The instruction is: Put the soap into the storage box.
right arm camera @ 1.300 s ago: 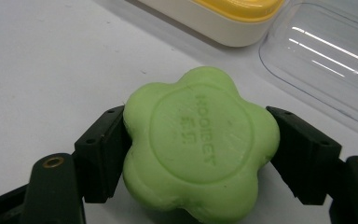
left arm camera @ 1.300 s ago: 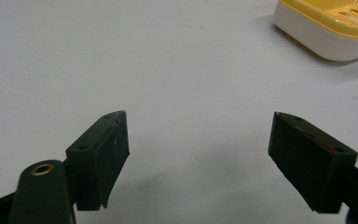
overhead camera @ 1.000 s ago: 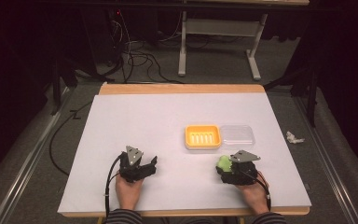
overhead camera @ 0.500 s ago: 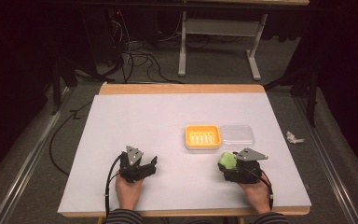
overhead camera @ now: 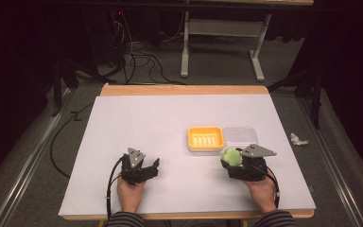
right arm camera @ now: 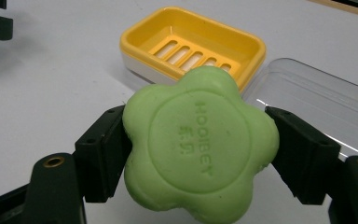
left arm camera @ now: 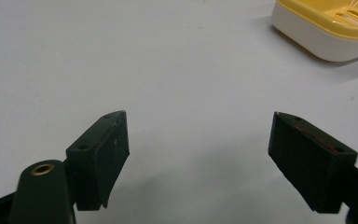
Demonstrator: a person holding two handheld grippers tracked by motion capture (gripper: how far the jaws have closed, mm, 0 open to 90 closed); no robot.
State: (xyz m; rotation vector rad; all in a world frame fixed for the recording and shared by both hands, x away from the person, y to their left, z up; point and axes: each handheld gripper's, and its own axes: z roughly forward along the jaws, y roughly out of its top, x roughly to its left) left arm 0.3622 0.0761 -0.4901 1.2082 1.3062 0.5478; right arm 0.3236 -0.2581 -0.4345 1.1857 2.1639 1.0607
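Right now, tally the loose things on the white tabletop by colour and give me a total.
Green: 1, the flower-shaped soap held in the right tool
Yellow: 1, the slotted soap dish
Clear: 1, the lid beside the dish
White: 1, the crumpled scrap at the table's right edge
Total: 4

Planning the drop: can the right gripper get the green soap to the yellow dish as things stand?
Probably yes. The right gripper grips the green soap, and the yellow dish sits open just ahead with bare table between. The clear lid lies beside it, not over it.
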